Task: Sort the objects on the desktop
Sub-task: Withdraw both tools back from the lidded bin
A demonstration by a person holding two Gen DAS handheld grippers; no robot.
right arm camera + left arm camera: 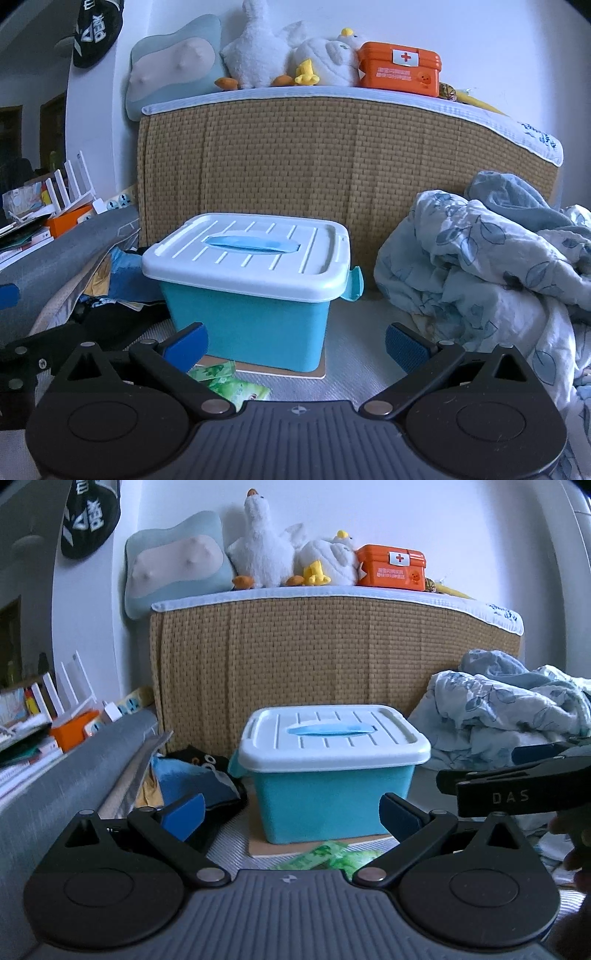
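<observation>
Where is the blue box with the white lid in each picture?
Left wrist view: the blue box sits in the middle, straight ahead between the open left claw fingers.
Right wrist view: the blue box sits left of the middle, nearer the left finger of the open right claw.
Shared landmark: the orange first-aid case up on the woven headboard behind the box.

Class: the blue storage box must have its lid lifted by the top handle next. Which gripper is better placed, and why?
Probably the left gripper: its open jaws frame the blue storage box, centred under the lid handle. In the right gripper view, the box sits off to its left.
</observation>
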